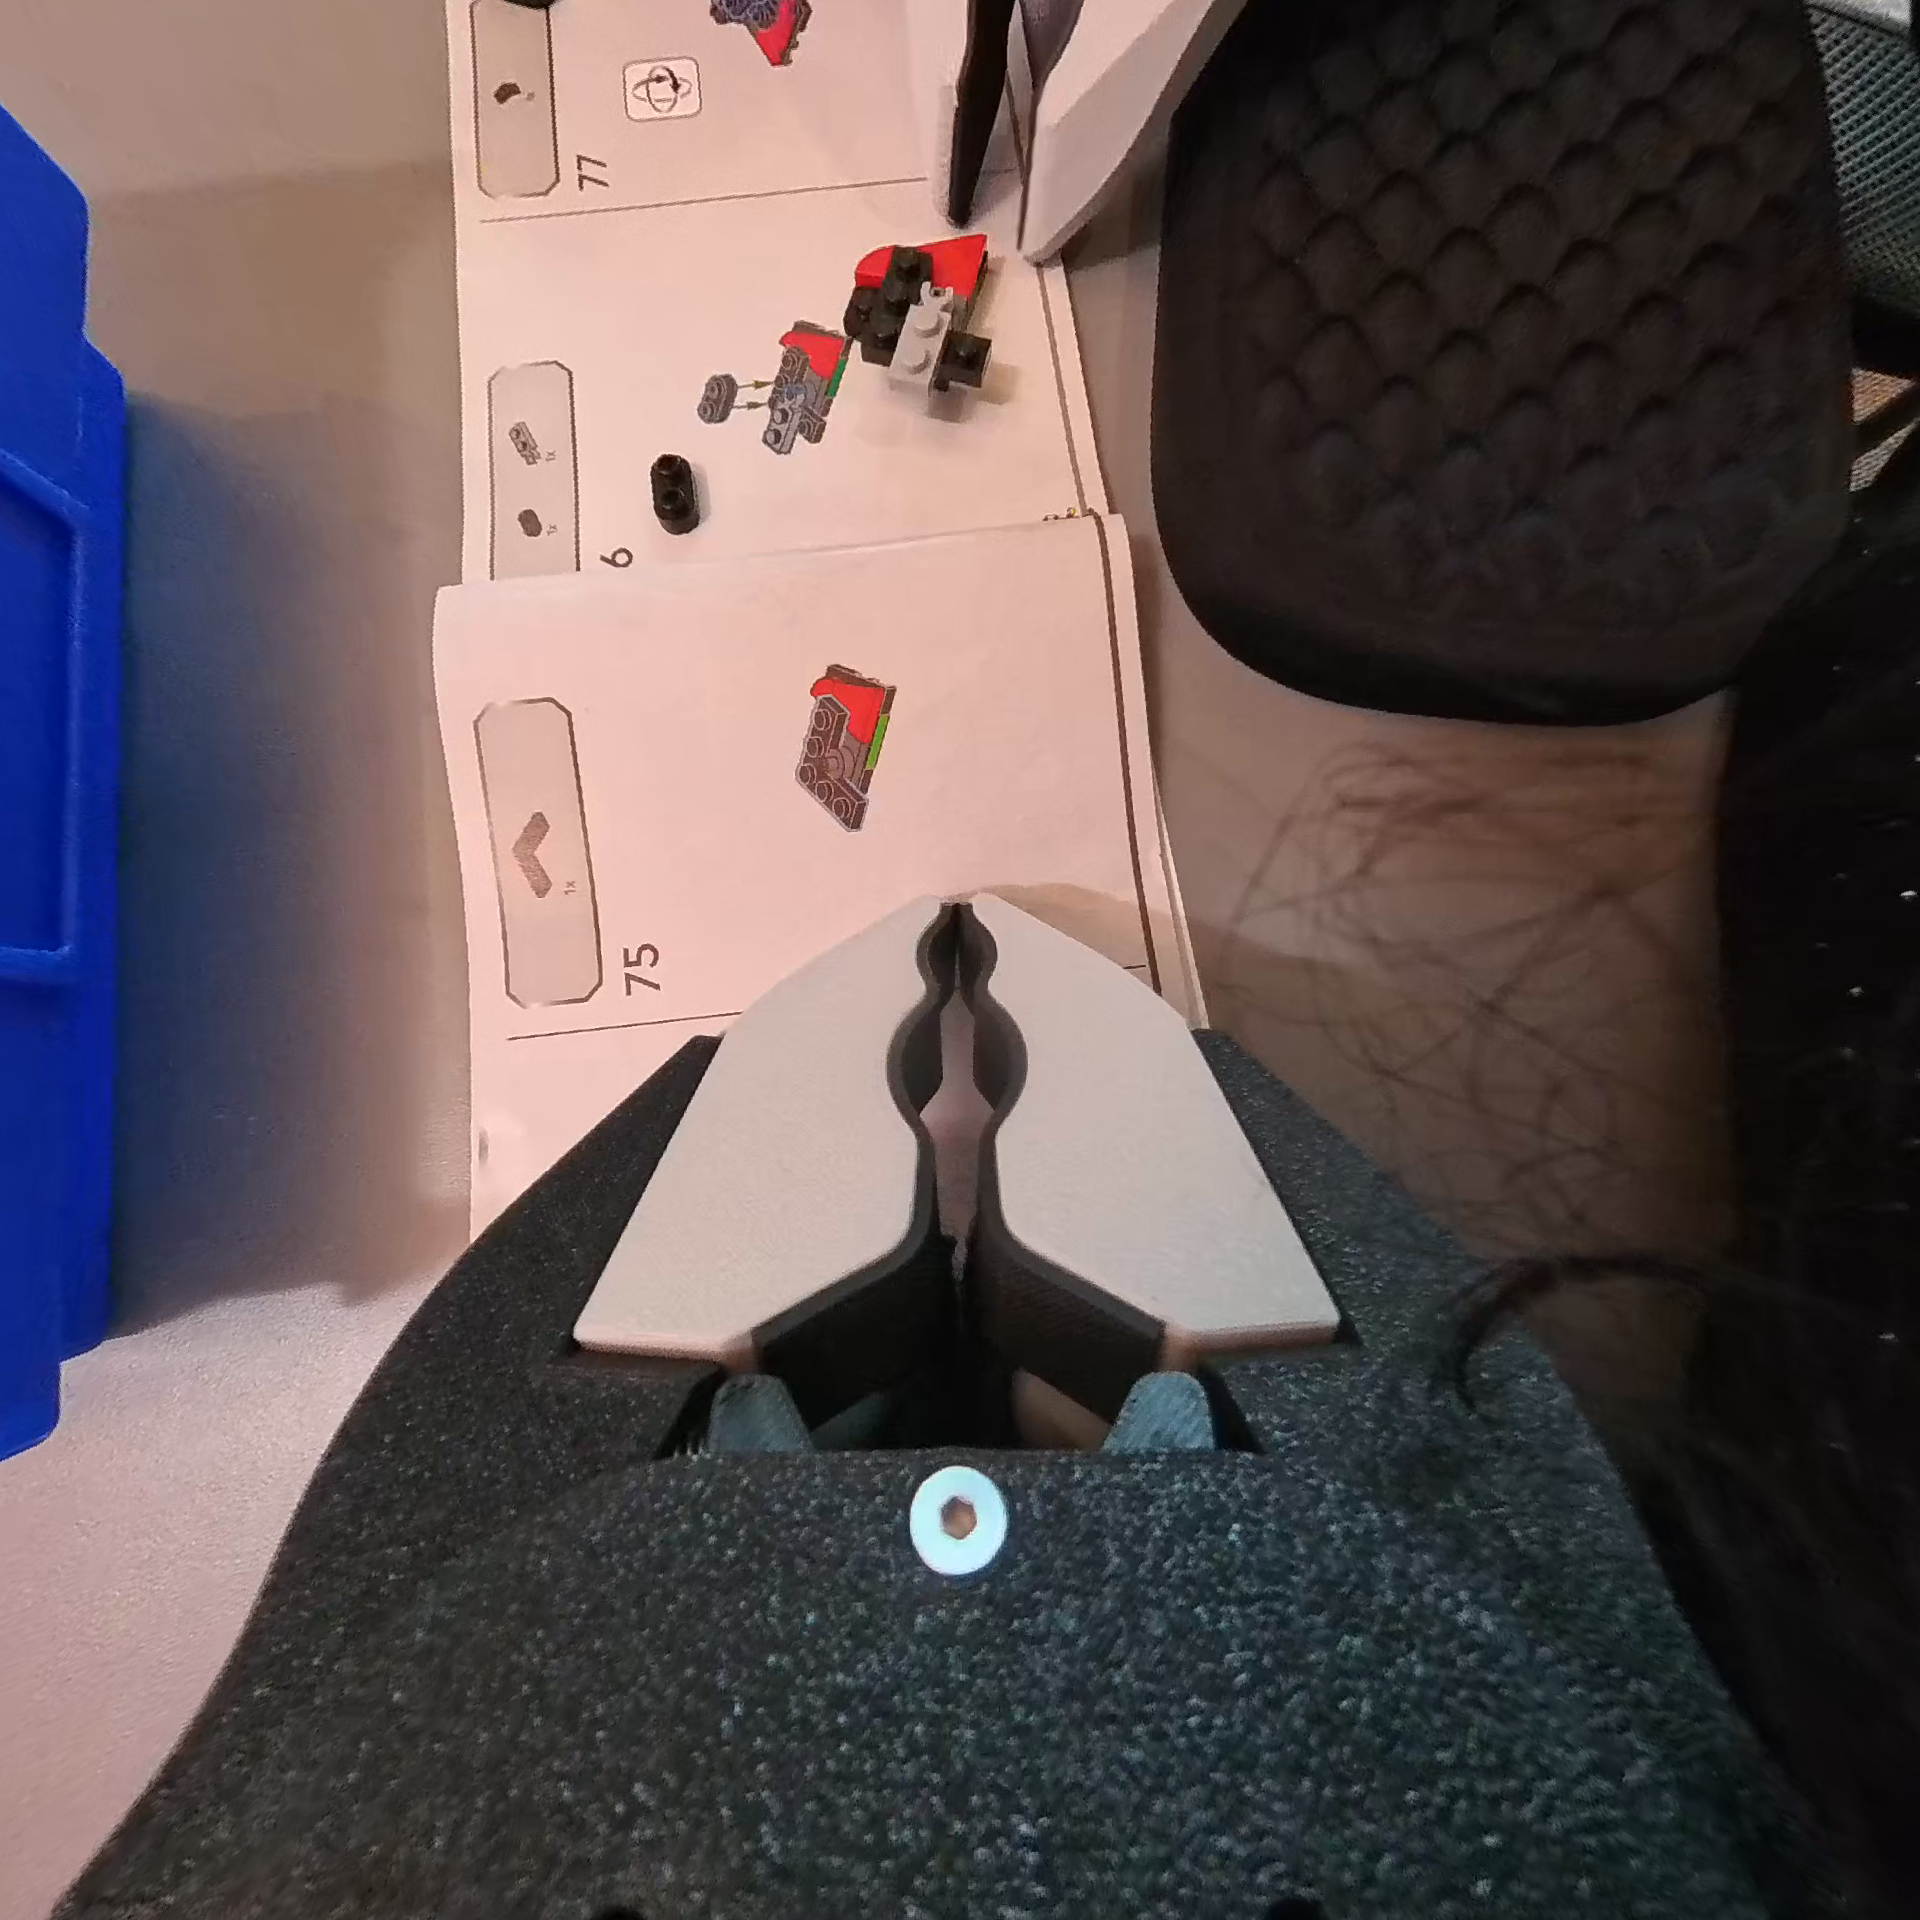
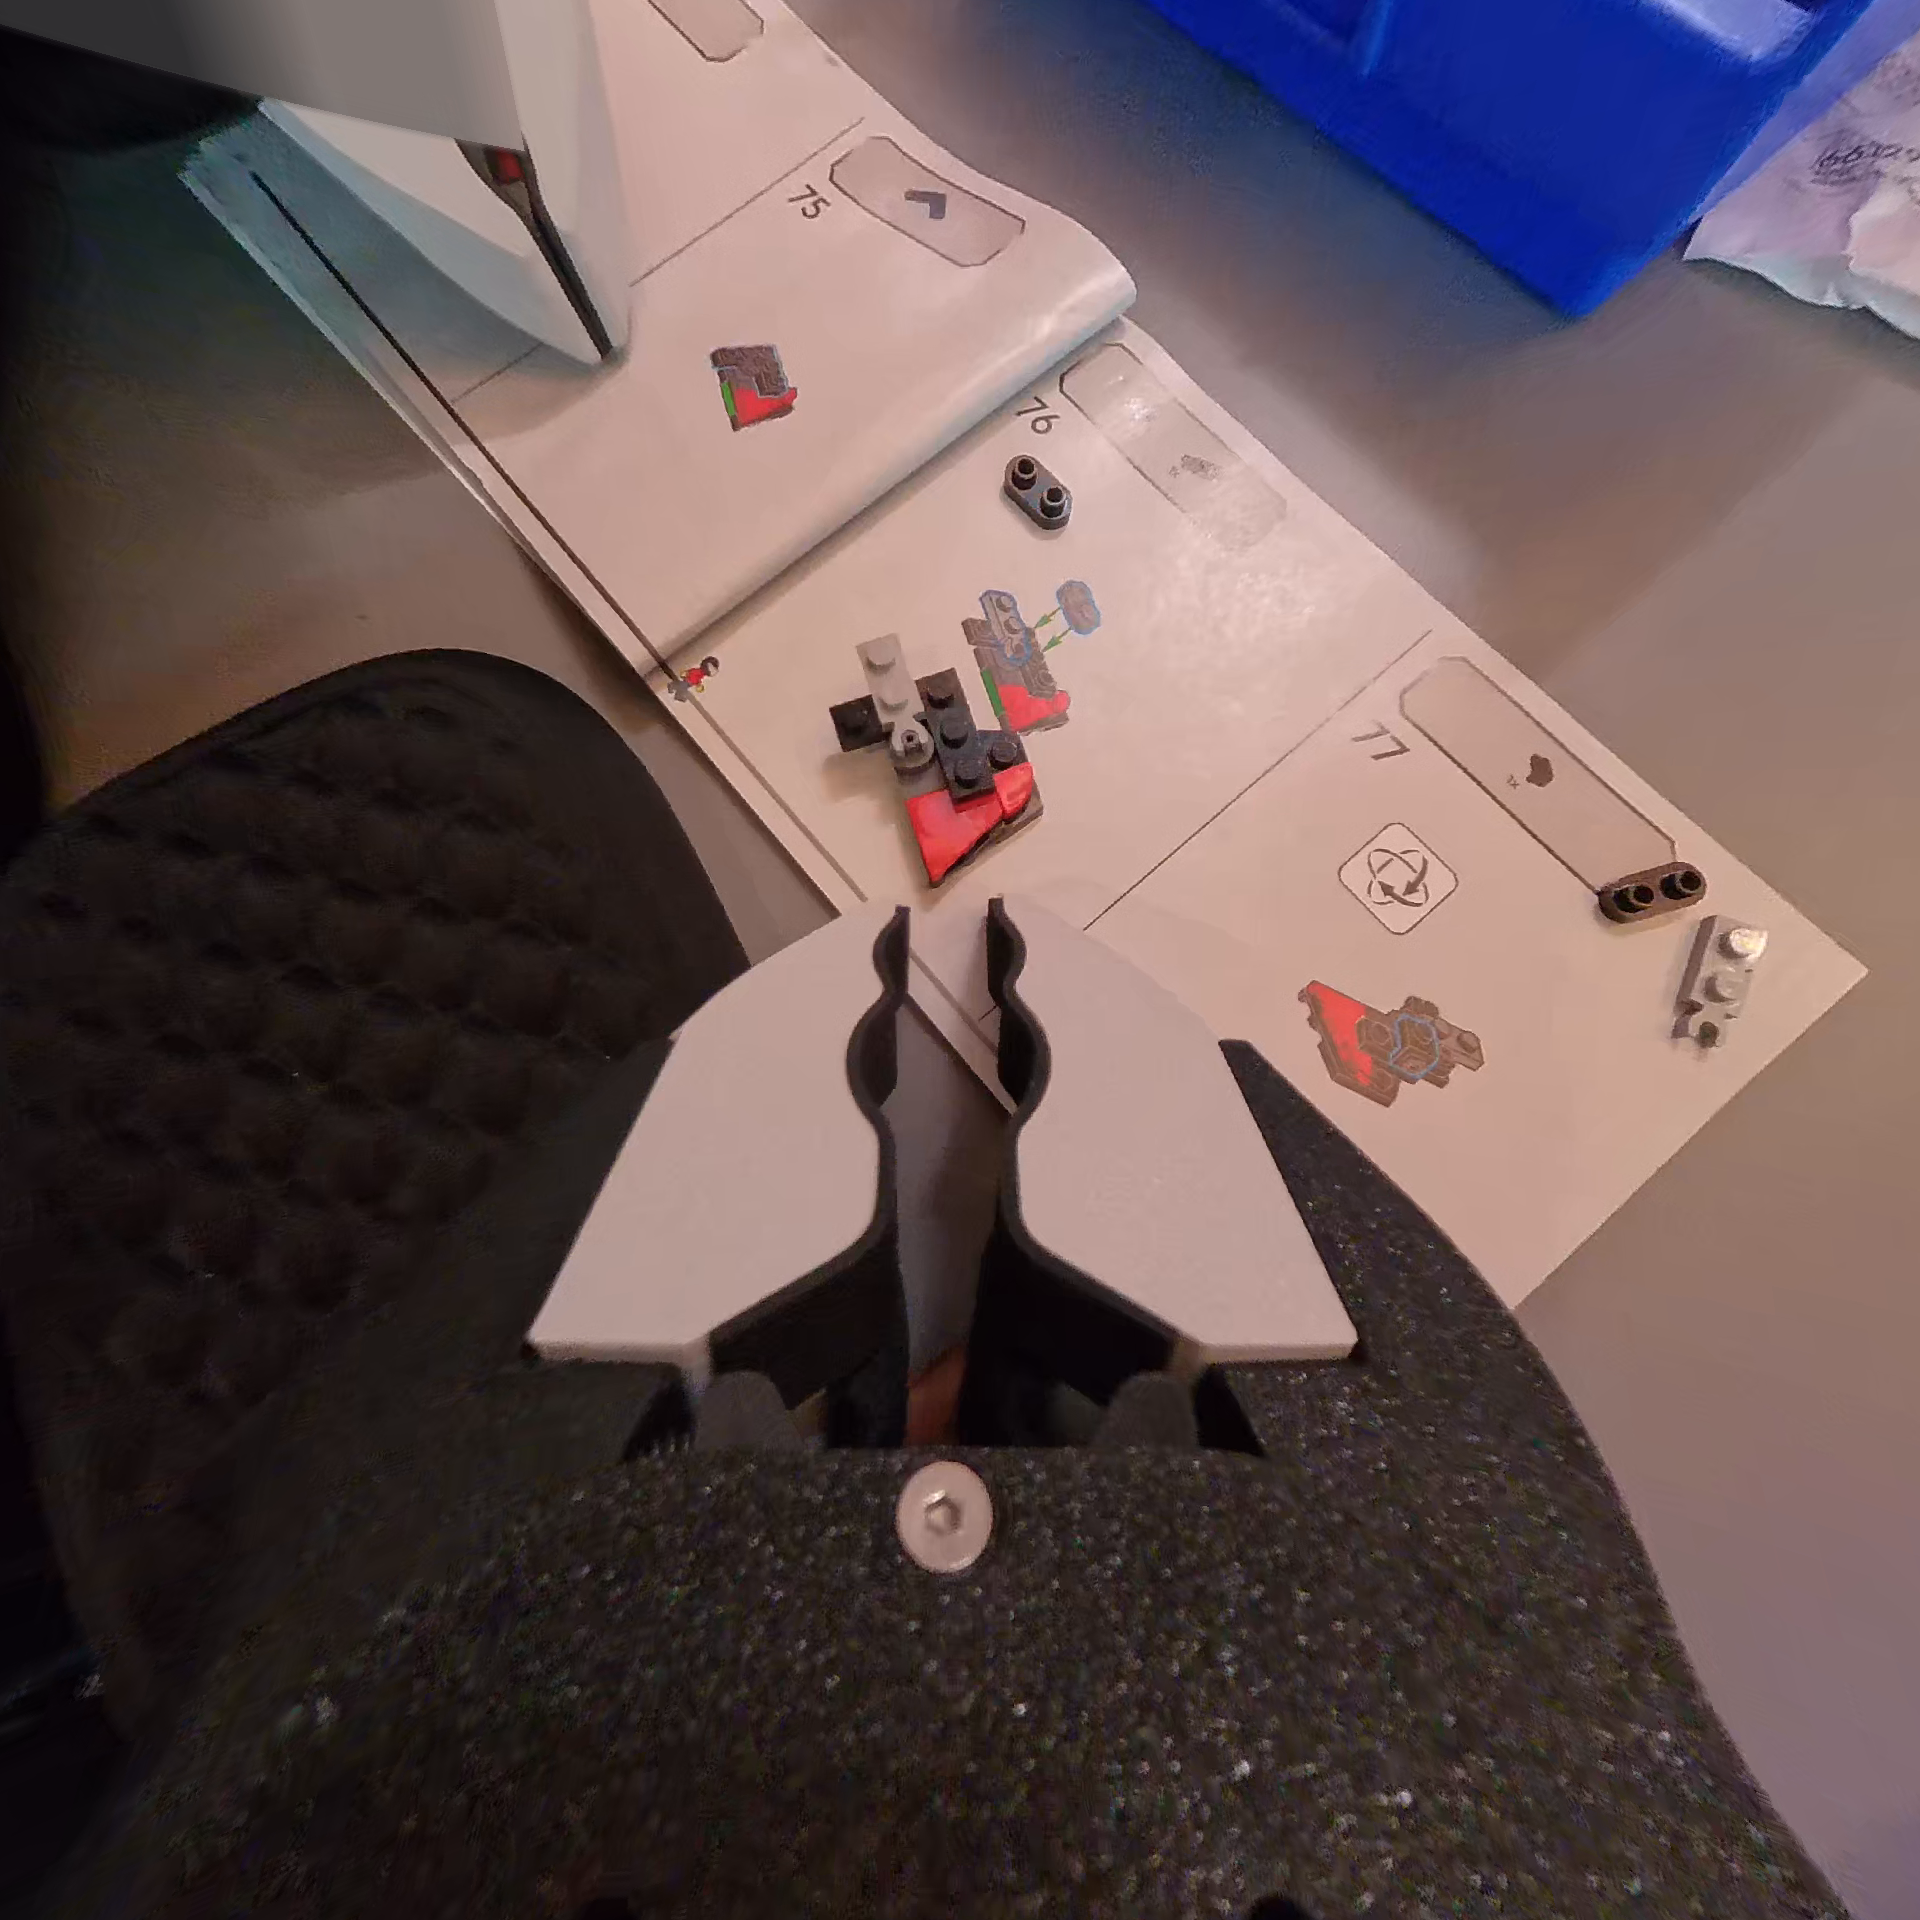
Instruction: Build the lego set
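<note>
While a small red, black and grey assembly [image 2: 940, 764] lies on the open instruction booklet [image 2: 1195, 748] on the desk [image 2: 1558, 436], loose pieces wait: a black two-stud plate [image 2: 1037, 491], another [image 2: 1652, 891] and a grey plate [image 2: 1720, 977]. I judge the build partway done. The left gripper [image 1: 957, 912] is closed and empty; the right gripper [image 2: 945, 914] is slightly parted, also empty. The booklet carries printed step numbers and diagrams; no brand shows.

Tabletop [image 2: 1558, 499]: carries an open instruction booklet [image 2: 1195, 727], a blue bin [image 2: 1507, 135] beyond it, and crumpled plastic [image 2: 1829, 208] far right.
</note>
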Motion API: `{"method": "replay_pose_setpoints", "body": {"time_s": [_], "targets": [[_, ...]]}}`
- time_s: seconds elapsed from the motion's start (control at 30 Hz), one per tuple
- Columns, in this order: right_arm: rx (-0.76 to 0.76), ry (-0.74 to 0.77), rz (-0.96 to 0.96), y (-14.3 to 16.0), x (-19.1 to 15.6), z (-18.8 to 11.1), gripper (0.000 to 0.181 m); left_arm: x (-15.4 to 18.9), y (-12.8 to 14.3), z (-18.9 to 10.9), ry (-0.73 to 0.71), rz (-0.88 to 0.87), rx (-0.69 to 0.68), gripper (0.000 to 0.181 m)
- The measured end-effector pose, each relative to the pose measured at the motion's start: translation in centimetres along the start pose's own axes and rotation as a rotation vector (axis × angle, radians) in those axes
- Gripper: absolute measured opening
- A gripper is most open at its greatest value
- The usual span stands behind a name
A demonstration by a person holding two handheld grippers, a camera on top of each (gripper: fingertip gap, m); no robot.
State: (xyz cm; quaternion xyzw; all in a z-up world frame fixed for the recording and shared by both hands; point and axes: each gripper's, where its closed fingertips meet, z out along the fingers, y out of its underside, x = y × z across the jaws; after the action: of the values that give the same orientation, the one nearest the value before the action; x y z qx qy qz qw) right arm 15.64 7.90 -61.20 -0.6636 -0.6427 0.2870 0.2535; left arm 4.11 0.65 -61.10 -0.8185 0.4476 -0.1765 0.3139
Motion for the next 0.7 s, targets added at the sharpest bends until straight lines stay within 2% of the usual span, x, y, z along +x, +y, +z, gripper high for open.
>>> {"method": "replay_pose_setpoints", "body": {"time_s": [0.17, 0.23, 0.3, 0.47, 0.7], "targets": [[-0.108, -0.01, -0.086, 0.2, -0.2, -0.4, 0.025, 0.0, 0.0, 0.0, 0.004, -0.005, 0.002, 0.0], [-0.081, 0.019, -0.127, -1.4, 0.7, -1.0, 0.025, 0.0, 0.0, 0.0, 0.007, -0.008, 0.004, 0.0], [-0.008, -0.017, -0.141, -4.0, 1.1, -1.1, 0.021, 0.0, 0.0, 0.0, 0.01, -0.012, 0.005, 0.0], [-0.073, -0.131, -0.339, -6.1, 1.9, 1.7, 0.012, 0.0, 0.0, 0.0, 0.013, -0.015, 0.007, 0.0], [-0.133, -0.301, -0.415, -6.7, 1.6, 4.8, 0.02, 0.0, 0.0, 0.0, 0.009, -0.011, 0.008, 0.0]]}}
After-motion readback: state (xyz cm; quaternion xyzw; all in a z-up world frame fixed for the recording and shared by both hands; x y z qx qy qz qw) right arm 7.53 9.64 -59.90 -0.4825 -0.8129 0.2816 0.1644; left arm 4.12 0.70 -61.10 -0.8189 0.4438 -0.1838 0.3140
